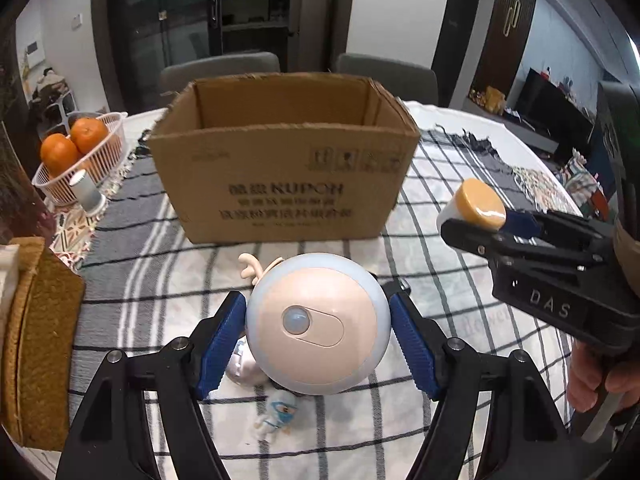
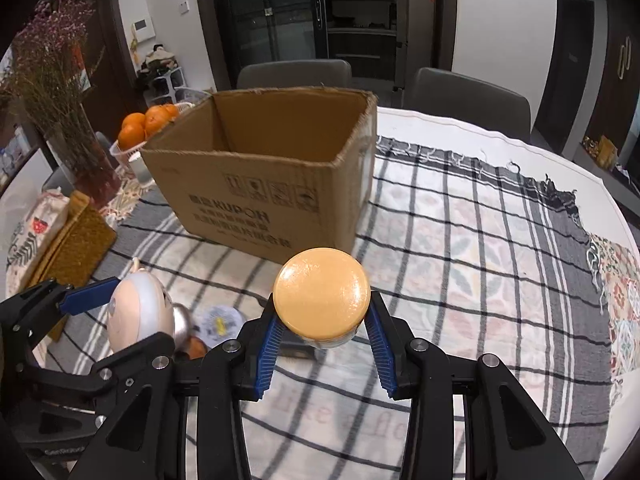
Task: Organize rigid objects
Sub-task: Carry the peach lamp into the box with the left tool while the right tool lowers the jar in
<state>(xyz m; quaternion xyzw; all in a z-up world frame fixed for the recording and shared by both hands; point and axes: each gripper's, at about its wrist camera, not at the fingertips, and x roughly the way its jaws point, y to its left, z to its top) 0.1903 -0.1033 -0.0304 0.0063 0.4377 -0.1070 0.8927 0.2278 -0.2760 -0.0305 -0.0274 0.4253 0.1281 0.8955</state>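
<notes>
My left gripper [image 1: 318, 330] clamps the round pink-and-white sensor lamp [image 1: 316, 326]; my right gripper [image 2: 322, 330] clamps the yellow-lidded jar [image 2: 321, 294]. Both hang short of the open cardboard box [image 1: 280, 184]; small figurines [image 1: 276, 416] remain on the cloth.

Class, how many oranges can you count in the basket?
3 oranges visible in the white basket: front left, right, one partly behind. More may be hidden.

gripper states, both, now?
Left gripper: shut on round white-and-peach sensor night light.
Right gripper: shut on jar with round yellow lid.
</notes>
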